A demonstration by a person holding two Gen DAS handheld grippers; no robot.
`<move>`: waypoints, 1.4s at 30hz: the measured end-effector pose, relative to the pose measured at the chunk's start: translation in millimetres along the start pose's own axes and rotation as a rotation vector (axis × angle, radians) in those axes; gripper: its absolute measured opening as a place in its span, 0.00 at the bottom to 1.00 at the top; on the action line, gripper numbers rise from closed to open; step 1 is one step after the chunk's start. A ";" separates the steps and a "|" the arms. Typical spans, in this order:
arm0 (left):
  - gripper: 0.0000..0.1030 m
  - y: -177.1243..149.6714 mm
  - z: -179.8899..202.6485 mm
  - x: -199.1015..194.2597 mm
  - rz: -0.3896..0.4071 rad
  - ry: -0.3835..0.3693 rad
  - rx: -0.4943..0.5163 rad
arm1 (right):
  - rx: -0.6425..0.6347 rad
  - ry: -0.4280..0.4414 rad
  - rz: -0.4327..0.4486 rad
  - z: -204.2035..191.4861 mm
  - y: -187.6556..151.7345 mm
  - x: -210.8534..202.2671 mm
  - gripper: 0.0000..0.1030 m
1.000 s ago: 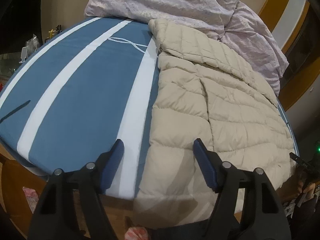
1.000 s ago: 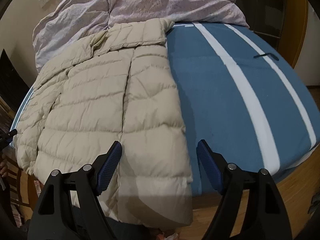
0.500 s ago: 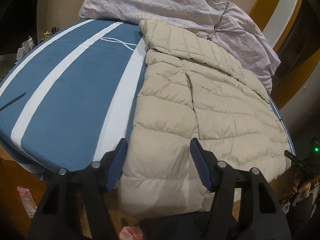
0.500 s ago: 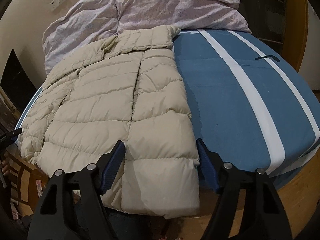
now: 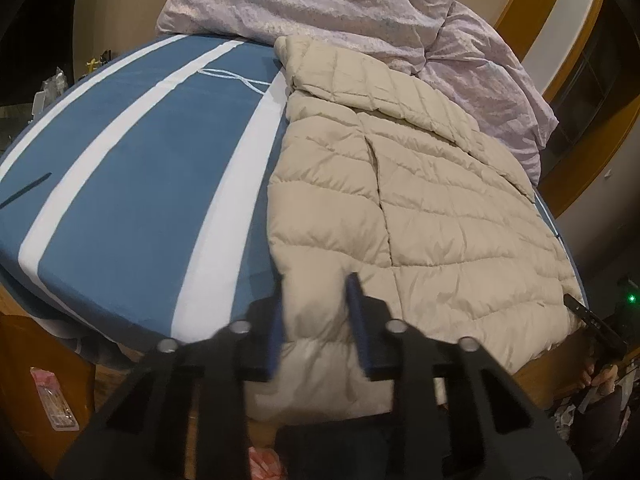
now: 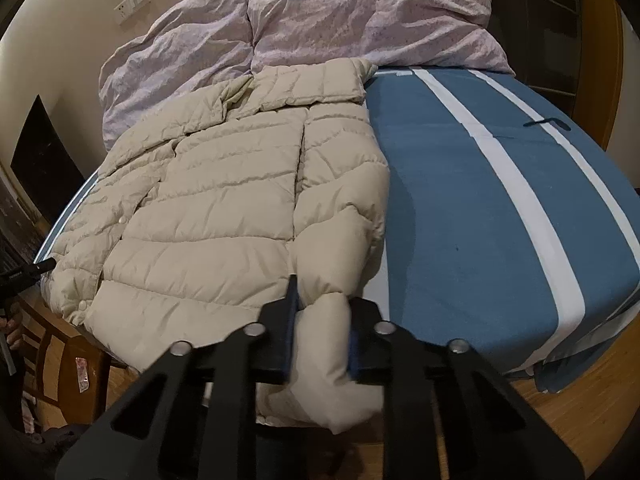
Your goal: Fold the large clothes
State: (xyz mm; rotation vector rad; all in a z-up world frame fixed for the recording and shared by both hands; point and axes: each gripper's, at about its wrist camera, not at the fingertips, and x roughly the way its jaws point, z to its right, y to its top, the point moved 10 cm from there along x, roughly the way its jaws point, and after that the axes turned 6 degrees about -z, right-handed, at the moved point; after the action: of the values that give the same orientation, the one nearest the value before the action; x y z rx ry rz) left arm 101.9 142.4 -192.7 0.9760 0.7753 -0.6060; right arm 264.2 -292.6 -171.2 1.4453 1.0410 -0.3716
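A beige quilted puffer jacket (image 5: 420, 208) lies flat on a blue bed with white stripes (image 5: 132, 184); its collar is at the far end and its hem hangs over the near edge. My left gripper (image 5: 316, 312) is closing around the hem near the jacket's left edge. In the right wrist view the jacket (image 6: 224, 200) fills the left half of the bed (image 6: 500, 220). My right gripper (image 6: 320, 316) is shut on a bunched fold of the hem.
A rumpled lilac duvet (image 5: 340, 12) is piled at the head of the bed, also in the right wrist view (image 6: 320, 24). A wooden bed frame and wood floor (image 6: 580, 408) lie below the near edge. A black object (image 5: 592, 320) sits at the right.
Both grippers moved in onto the jacket's near hem and their jaws closed from wide open. The right one now pinches a fold of fabric; the left one has narrowed around the hem.
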 end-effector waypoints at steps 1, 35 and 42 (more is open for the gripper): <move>0.17 -0.7 0.9 -0.1 -0.001 -0.004 0.001 | -0.001 -0.004 0.006 -0.2 1.8 -1.7 0.13; 0.05 218.6 49.8 -7.3 0.224 0.070 0.015 | -0.006 -0.117 0.217 -6.3 227.5 20.2 0.09; 0.05 275.7 40.9 32.5 0.209 0.106 -0.015 | 0.048 -0.113 0.189 4.2 275.3 71.5 0.09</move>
State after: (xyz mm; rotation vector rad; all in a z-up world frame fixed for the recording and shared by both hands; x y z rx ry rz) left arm 340.4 223.5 -69.0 1.0662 0.7590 -0.3693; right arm 514.7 -225.6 -54.3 1.5337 0.8028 -0.3390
